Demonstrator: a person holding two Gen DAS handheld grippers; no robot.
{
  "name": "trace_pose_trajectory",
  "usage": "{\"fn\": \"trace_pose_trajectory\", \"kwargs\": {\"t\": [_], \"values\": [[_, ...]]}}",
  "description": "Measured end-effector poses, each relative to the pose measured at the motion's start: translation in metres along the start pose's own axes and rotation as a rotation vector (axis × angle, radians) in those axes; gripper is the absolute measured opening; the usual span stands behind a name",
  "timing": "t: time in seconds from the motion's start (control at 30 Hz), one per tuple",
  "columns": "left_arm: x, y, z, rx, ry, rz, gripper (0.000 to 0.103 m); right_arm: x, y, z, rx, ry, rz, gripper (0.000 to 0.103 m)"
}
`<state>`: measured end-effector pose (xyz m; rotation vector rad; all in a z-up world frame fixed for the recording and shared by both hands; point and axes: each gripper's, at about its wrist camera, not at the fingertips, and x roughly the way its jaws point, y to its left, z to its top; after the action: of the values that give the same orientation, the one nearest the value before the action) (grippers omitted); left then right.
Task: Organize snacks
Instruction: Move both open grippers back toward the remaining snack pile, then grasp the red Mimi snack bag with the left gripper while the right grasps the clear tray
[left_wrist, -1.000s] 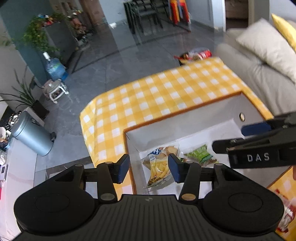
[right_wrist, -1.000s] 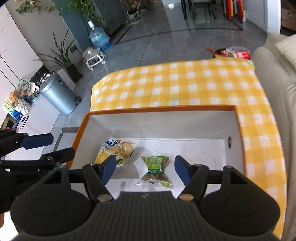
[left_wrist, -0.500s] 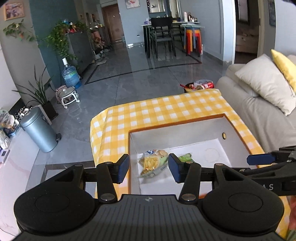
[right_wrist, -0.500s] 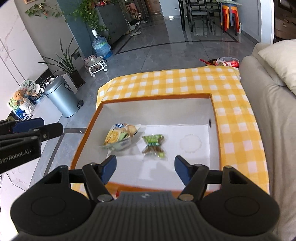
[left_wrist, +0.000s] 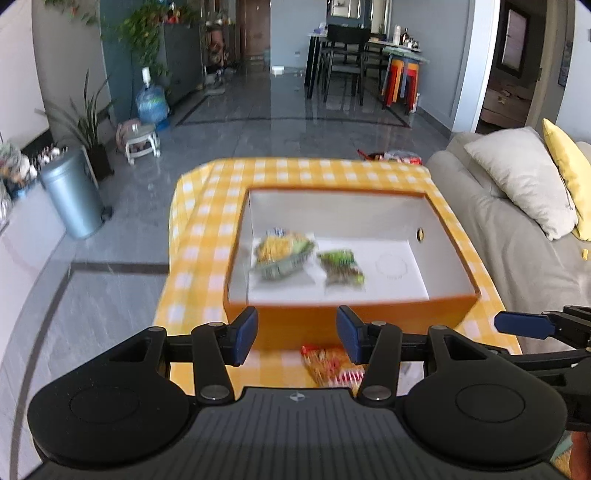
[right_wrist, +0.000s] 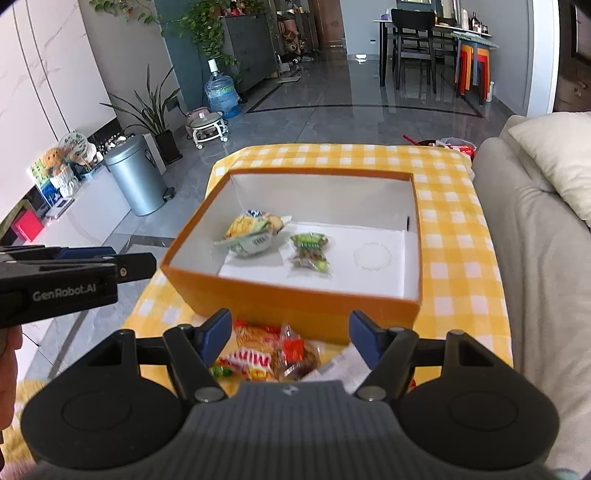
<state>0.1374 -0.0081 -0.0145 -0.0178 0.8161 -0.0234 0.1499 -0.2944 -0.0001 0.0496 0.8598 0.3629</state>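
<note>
Several snack packets (right_wrist: 273, 356) blurred, half hidden behind right gripper (right_wrist: 290, 338)

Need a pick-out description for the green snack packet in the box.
On the yellow checked tablecloth sits an open orange box with a white inside. Two packets lie in it; the green packet is the smaller one, right of the bigger yellow bag.

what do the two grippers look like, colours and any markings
Both are matte black plastic. The left gripper and right gripper each have angular black fingers tipped with blue pads, silver pivot screws, two round discs and a ribbed grey centre plate. White "GenRobot.AI" lettering marks the left gripper's side in the right wrist view. No cables show.
</note>
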Motion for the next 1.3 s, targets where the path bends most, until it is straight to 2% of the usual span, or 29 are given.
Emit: {"fn": "trace_pose_trajectory", "kwargs": {"t": [0.3,0.63,0.93,1.03,1.3], "values": [[-0.001,-0.003,-0.046,0.015,0.024,-0.069,0.058,-0.010,0.005,-0.054,-0.125,-0.044,-0.068,0.069],[0.004,-0.006,-0.083,-0.012,0.100,-0.088,0.058,0.001,-0.007,-0.100,-0.093,0.011,-0.083,0.070],[0.017,0.001,-0.081,-0.065,0.101,-0.112,0.058,0.018,-0.010,-0.105,-0.069,0.028,-0.107,0.069],[0.025,-0.002,-0.076,-0.077,0.106,-0.127,0.066,0.026,-0.013,-0.101,-0.057,0.037,-0.113,0.069],[0.058,-0.011,-0.057,-0.085,0.147,-0.113,0.066,0.051,-0.021,-0.088,-0.027,0.056,-0.124,0.065]]}}
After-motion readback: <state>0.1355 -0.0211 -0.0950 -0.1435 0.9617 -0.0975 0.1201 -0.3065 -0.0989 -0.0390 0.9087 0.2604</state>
